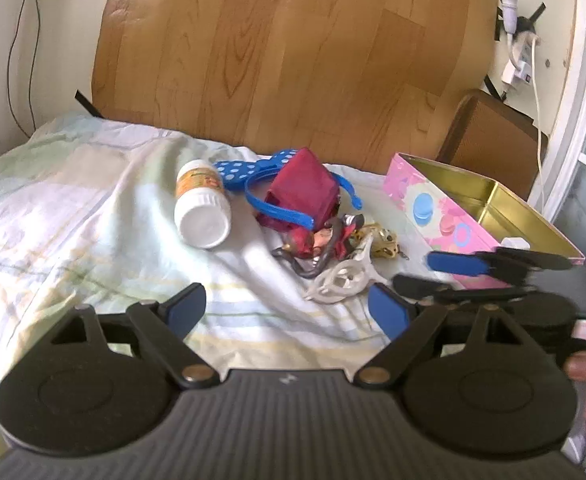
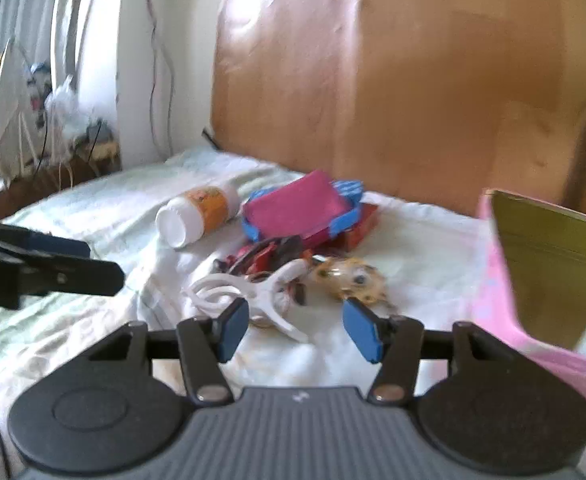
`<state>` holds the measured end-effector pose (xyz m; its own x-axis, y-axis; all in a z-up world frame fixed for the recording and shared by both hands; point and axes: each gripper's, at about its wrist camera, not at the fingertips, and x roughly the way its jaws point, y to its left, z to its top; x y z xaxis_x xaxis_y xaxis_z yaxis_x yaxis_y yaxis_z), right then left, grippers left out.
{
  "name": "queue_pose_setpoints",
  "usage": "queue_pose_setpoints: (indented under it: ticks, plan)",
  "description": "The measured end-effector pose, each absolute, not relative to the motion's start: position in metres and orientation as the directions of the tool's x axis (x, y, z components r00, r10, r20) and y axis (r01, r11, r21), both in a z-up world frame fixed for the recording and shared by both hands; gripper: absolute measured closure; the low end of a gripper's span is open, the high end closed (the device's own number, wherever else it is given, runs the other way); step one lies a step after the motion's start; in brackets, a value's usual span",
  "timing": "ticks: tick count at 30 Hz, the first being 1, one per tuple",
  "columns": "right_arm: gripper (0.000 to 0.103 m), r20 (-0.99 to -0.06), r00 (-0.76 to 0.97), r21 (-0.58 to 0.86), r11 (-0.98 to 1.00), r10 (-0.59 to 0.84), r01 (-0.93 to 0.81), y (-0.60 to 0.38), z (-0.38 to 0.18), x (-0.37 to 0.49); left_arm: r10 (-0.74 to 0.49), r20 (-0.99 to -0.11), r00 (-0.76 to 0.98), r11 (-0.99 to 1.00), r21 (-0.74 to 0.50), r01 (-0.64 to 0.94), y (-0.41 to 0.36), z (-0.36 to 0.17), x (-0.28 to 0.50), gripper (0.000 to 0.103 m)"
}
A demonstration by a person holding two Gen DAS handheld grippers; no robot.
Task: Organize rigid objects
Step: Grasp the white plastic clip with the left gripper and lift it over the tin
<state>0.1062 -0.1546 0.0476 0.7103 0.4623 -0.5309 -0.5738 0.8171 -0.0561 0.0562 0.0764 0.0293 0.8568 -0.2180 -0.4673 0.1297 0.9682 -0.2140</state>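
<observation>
- Lying on a pale sheet (image 1: 93, 216): a white pill bottle (image 1: 201, 209) on its side, cap toward the cameras.
- Just right of it, a maroon pouch (image 1: 303, 194) with a blue headband (image 1: 277, 210) around it.
- Nearer the cameras, a cluster: red-and-dark figurine (image 1: 317, 242), white plastic clip (image 1: 341, 280), spotted yellow trinket (image 2: 349, 280).
- Pink tin box (image 1: 445, 220), gold inside, open, at the right edge of the sheet.
- Left gripper (image 1: 289, 312): jaws spread wide, nothing between them, over the sheet.
- Right gripper (image 2: 295, 330): jaws parted, empty, near the white plastic clip; no contact visible.
</observation>
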Motion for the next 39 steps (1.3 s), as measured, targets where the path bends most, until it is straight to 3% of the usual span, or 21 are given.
queue_pose_setpoints:
  ticks: [2, 3, 4, 10, 15, 18, 21, 23, 25, 35, 39]
  plan:
    - [0.048, -0.569, 0.692, -0.084, 0.806, 0.444, -0.586, -0.146, 0.039, 0.112, -0.229, -0.471, 0.852, 0.965, -0.226, 0.135, 0.078, 0.028, 0.058, 0.014]
    - [0.062, -0.587, 0.674, -0.079, 0.797, 0.449, -0.599, -0.144, 0.035, 0.114, -0.234, -0.473, 0.849, 0.963, -0.23, 0.137, 0.078, 0.027, 0.06, 0.014]
    - [0.084, -0.599, 0.663, -0.073, 0.794, 0.449, -0.604, -0.143, 0.033, 0.113, -0.238, -0.475, 0.847, 0.962, -0.234, 0.139, 0.078, 0.026, 0.06, 0.014]
    - [0.096, -0.584, 0.649, -0.056, 0.773, 0.488, -0.631, -0.147, 0.033, 0.075, -0.304, -0.505, 0.808, 0.945, -0.267, 0.189, 0.068, 0.018, 0.065, 0.017]
    - [0.096, -0.571, 0.632, 0.001, 0.771, 0.523, -0.637, -0.152, 0.035, 0.049, -0.43, -0.563, 0.706, 0.888, -0.404, 0.22, 0.055, 0.004, 0.076, 0.019]
    - [0.096, -0.563, 0.607, 0.079, 0.768, 0.561, -0.636, -0.157, 0.034, 0.042, -0.434, -0.575, 0.694, 0.888, -0.401, 0.224, 0.041, 0.001, 0.075, 0.02]
    - [0.096, -0.555, 0.609, 0.074, 0.762, 0.567, -0.643, -0.159, 0.032, 0.031, -0.47, -0.573, 0.671, 0.87, -0.431, 0.24, 0.036, 0.002, 0.075, 0.033]
    - [0.096, -0.538, 0.624, 0.061, 0.764, 0.567, -0.642, -0.162, 0.034, 0.025, -0.486, -0.575, 0.658, 0.859, -0.453, 0.239, 0.033, 0.001, 0.075, 0.057]
    - [0.096, -0.517, 0.643, 0.056, 0.772, 0.565, -0.634, -0.165, 0.036, 0.022, -0.501, -0.571, 0.65, 0.85, -0.468, 0.244, 0.03, 0.0, 0.075, 0.068]
    - [0.096, -0.329, 0.819, -0.05, 0.858, 0.47, -0.512, -0.204, 0.07, 0.021, -0.557, -0.482, 0.677, 0.826, -0.404, 0.392, -0.021, 0.058, 0.095, 0.069]
    - [0.096, -0.297, 0.871, -0.048, 0.905, 0.391, -0.423, -0.235, 0.08, 0.041, -0.59, -0.464, 0.66, 0.807, -0.361, 0.468, -0.062, 0.071, 0.123, 0.069]
